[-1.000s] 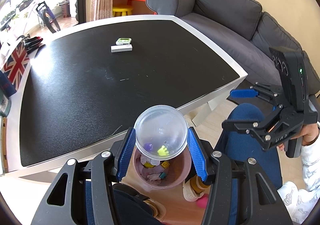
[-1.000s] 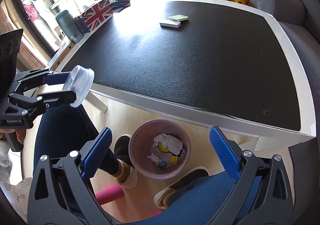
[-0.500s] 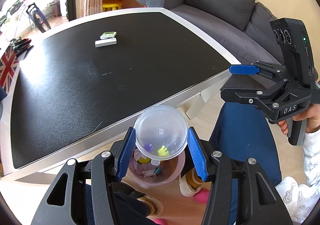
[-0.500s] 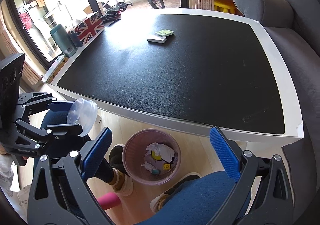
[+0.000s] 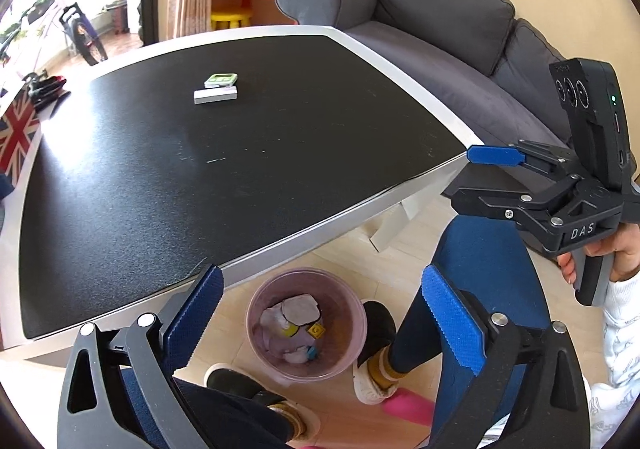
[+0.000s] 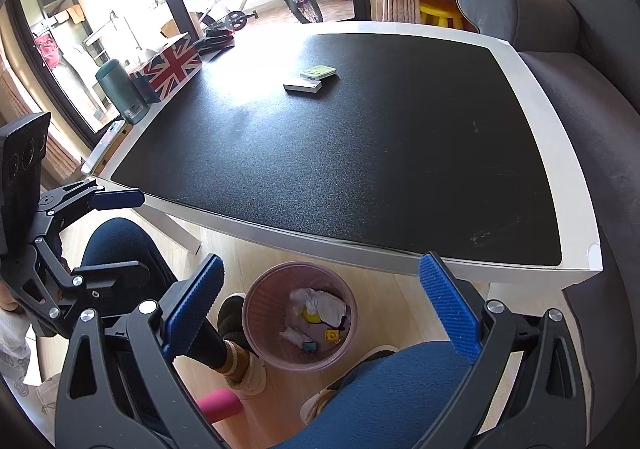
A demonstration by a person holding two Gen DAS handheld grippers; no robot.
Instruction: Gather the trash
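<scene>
A pink trash bin [image 5: 256, 333] stands on the floor below the table edge, holding crumpled tissue [image 5: 299, 309] and small yellow bits. My left gripper [image 5: 320, 272] hangs above it; its jaws are opening wide with nothing between them. The clear plastic cup cannot be made out among the trash. My right gripper [image 6: 322, 260] is open and empty above the same bin [image 6: 256, 329]. Each gripper shows in the other's view: the right gripper [image 5: 480, 181] at the right edge, the left gripper [image 6: 120, 233] at the left edge.
The black table [image 5: 240, 169] with a white rim carries a white box [image 5: 216, 95] and a green device [image 5: 221, 80]. A Union Jack box [image 6: 172, 65] and a green bottle [image 6: 120, 93] stand at its left. A grey sofa [image 5: 440, 29] lies right. The person's legs and shoes flank the bin.
The clear cup that sat between the left gripper's pads is gone from them, and those jaws have spread wide. The right gripper stayed open.
</scene>
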